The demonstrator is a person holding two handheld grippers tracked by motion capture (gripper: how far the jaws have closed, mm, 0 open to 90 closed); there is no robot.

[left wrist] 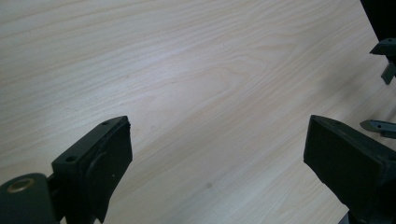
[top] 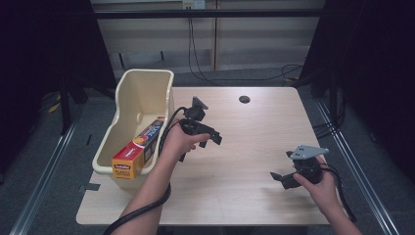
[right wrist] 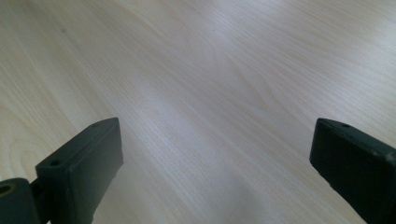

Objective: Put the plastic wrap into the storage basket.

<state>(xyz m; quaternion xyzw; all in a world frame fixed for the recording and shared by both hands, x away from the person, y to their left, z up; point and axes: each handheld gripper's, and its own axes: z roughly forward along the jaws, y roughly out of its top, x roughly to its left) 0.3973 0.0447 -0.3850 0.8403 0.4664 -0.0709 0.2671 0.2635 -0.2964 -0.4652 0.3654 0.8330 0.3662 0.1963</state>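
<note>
Overhead, the left gripper (top: 214, 139) hangs empty above the pale wooden table (top: 244, 186), just right of a cream plastic tub (top: 147, 83) at the left edge holding a plastic-wrap box (top: 138, 149) that juts over its near rim. The right gripper (top: 278, 178) is near the right edge. Dark curtains flank the room. In the left gripper view, the jaws stand wide over bare woodgrain, the right gripper's tips cut off at the right edge. The right gripper view shows wide, empty jaws over the table.
</note>
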